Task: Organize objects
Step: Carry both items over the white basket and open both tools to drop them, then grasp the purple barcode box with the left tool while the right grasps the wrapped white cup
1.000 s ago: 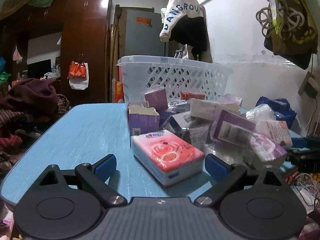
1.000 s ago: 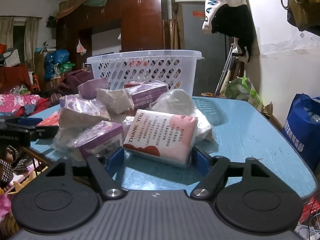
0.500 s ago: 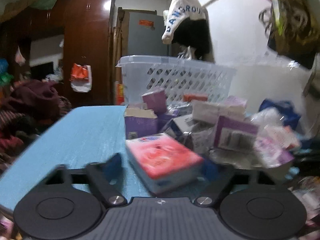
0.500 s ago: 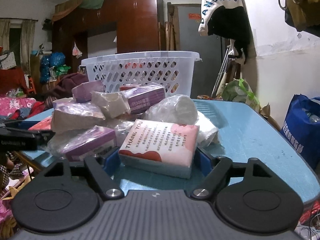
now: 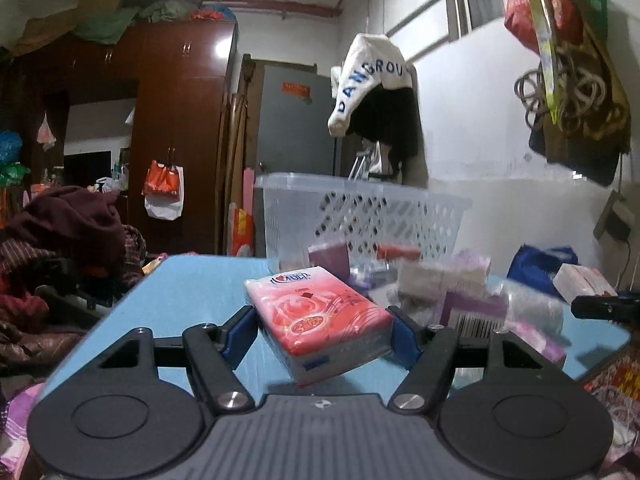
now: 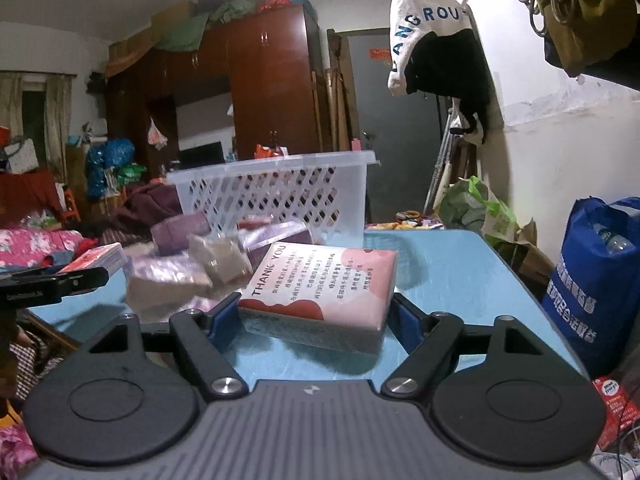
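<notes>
Grippers both loaded at this moment. Left gripper (image 5: 325,330) has its blue pads pressed on either side of a red tissue pack (image 5: 320,314), the jaws having just closed in on it, and the pack hangs tilted above the blue table (image 5: 192,292) with its shadow on the tabletop underneath. At about 12 o'clock from that pack stands the white lattice basket (image 5: 372,216), upright on the far part of the table. Between pack and basket, running out toward 2 o'clock, lies a blurred heap of purple and clear-wrapped packets (image 5: 472,300) (too smeared to count).

Over in the right wrist view, the right gripper (image 6: 308,320) pinches a pink pack printed THANK YOU (image 6: 320,280), one pad on each short side, after its jaws shifted a little wider; the grip shows as firm, the pack sitting level between the pads and clear of the table. From it, the basket sits at 11 o'clock, the packet heap at 10 o'clock, and a blue shopping bag (image 6: 592,280) stands beside the table at 3 o'clock.

Each gripper shows in the other's view: at 9 o'clock the left one's dark tip with the red pack, at 3 o'clock the right one with its pink pack.
</notes>
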`<state>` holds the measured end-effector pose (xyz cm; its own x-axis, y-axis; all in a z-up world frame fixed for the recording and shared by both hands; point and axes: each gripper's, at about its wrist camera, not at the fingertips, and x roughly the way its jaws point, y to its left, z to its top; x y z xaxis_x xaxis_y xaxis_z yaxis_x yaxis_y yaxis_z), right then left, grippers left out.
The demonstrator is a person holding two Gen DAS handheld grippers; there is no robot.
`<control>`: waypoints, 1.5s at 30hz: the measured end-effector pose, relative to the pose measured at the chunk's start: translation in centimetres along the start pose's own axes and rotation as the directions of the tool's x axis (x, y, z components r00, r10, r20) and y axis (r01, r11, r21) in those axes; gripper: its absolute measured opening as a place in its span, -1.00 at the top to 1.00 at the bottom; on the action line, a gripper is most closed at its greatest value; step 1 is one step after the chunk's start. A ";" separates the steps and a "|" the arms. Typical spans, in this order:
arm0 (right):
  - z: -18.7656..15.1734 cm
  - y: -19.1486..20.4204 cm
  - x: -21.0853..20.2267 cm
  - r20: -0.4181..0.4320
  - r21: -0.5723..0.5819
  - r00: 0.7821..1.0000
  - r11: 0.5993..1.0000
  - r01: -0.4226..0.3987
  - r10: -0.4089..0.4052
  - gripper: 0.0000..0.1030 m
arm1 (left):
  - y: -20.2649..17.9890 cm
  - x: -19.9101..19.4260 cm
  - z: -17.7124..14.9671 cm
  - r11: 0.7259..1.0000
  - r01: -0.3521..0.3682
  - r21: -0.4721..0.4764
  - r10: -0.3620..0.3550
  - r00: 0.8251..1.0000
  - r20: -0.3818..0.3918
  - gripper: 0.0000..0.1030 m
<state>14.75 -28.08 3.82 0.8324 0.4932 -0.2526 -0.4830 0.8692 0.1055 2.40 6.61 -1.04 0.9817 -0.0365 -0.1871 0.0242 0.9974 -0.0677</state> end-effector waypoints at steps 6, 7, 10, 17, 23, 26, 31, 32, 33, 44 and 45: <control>5.7 -0.1 1.3 0.049 -0.020 0.998 0.999 -0.045 0.046 -0.55 | 0.1 1.6 5.4 0.999 0.046 0.001 -0.046 0.998 0.053 -0.41; 7.4 0.1 2.1 0.066 -0.035 0.996 0.998 -0.059 0.061 -0.54 | 0.0 2.6 7.0 0.998 0.060 0.004 -0.060 0.997 0.053 -0.41; 12.1 1.8 6.1 0.110 -0.145 0.994 0.989 -0.010 0.026 -0.54 | -0.4 6.9 11.6 0.999 0.048 0.025 -0.049 0.998 0.045 -0.41; 16.1 4.5 19.6 -0.006 -0.317 0.999 0.947 0.045 -0.050 -0.53 | 0.5 18.6 16.6 1.000 0.002 -0.019 -0.005 0.994 -0.112 -0.42; 16.0 3.9 22.0 0.005 -0.263 1.000 0.965 0.014 -0.013 -1.00 | 0.7 20.6 16.2 1.000 -0.004 -0.003 0.004 0.995 -0.095 -0.98; 15.8 3.3 19.2 0.034 -0.245 0.999 0.970 -0.009 0.018 -1.00 | 0.4 19.0 15.8 0.999 -0.010 0.042 0.014 0.997 -0.074 -1.00; 13.3 0.9 14.2 -0.058 -0.160 0.998 0.987 -0.026 0.017 -1.00 | 0.7 12.3 12.9 0.996 0.056 0.069 -0.052 0.997 -0.058 -1.00; 11.8 0.3 12.6 -0.063 -0.163 0.998 0.986 -0.037 0.027 -1.00 | 1.0 11.0 11.9 0.996 0.077 0.050 -0.074 0.996 -0.058 -1.00; 10.6 -0.4 11.4 -0.064 -0.167 0.997 0.985 -0.043 0.033 -1.00 | 1.3 9.4 10.7 0.996 0.088 0.026 -0.087 0.995 -0.057 -1.00; 1.4 -4.1 6.0 -0.036 0.032 0.997 0.997 -0.067 0.068 -0.99 | -5.8 2.2 2.4 0.969 0.230 0.092 -0.225 0.972 -0.063 -0.98; 1.2 -3.7 6.0 -0.040 0.012 0.998 0.999 -0.048 0.049 -0.91 | -6.4 2.4 2.1 0.967 0.233 0.102 -0.227 0.971 -0.072 -0.97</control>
<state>21.87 -28.34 3.03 0.7963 0.5332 -0.2857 -0.5194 0.8448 0.1289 4.99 0.28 1.03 0.9345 -0.2660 -0.2367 0.2717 0.9623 -0.0087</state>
